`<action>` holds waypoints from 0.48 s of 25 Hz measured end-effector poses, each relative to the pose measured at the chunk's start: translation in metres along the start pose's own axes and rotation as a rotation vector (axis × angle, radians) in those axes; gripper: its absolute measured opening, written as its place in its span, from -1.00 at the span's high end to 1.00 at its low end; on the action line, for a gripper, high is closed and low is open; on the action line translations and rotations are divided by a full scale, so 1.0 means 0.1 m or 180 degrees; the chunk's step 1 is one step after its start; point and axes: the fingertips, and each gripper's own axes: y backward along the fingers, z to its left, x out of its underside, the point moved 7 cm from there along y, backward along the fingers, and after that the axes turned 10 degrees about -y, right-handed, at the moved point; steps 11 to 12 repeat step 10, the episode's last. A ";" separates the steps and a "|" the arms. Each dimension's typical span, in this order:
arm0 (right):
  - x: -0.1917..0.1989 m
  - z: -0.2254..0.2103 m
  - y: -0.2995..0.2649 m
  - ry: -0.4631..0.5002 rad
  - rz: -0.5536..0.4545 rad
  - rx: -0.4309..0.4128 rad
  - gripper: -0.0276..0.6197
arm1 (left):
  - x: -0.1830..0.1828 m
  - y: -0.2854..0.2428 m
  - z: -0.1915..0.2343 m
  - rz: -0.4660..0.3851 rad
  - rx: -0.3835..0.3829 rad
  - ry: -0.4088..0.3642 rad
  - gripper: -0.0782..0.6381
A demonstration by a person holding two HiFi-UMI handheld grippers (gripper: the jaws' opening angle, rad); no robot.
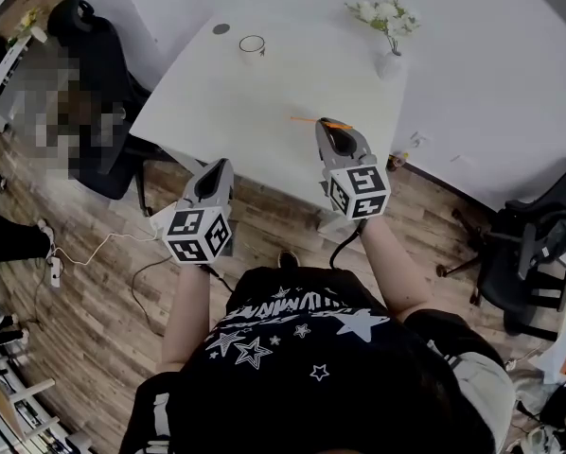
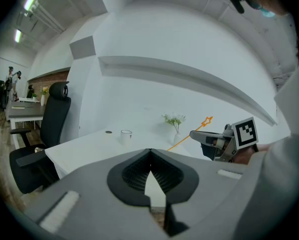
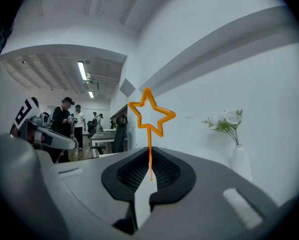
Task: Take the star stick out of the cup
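My right gripper (image 1: 328, 125) is shut on the thin orange star stick (image 1: 307, 119) and holds it over the white table (image 1: 264, 112), well clear of the small clear cup (image 1: 252, 45) at the far side. In the right gripper view the star stick (image 3: 150, 118) rises from between the closed jaws of that gripper (image 3: 149, 157), star end up. My left gripper (image 1: 218, 166) hangs at the table's near edge, shut and empty (image 2: 149, 155). The left gripper view also shows the cup (image 2: 126, 135), the stick (image 2: 192, 134) and the right gripper (image 2: 208, 138).
A white vase of flowers (image 1: 390, 28) stands at the table's far right corner, and a small dark disc (image 1: 221, 28) lies beyond the cup. Black office chairs stand at the left (image 1: 98, 55) and right (image 1: 534, 244). A cable (image 1: 94, 252) trails over the wooden floor.
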 end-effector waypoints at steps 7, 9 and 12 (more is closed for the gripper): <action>-0.01 0.24 0.14 0.0038 -0.0037 -0.0096 0.82 | 0.05 0.25 0.02 0.0009 0.0020 0.0012 0.78; 0.01 0.32 0.17 0.0031 -0.0034 -0.0097 0.82 | 0.07 0.34 0.06 0.0005 0.0016 0.0027 0.78; 0.02 0.37 0.19 0.0026 -0.0031 -0.0097 0.82 | 0.08 0.39 0.07 0.0004 0.0012 0.0036 0.78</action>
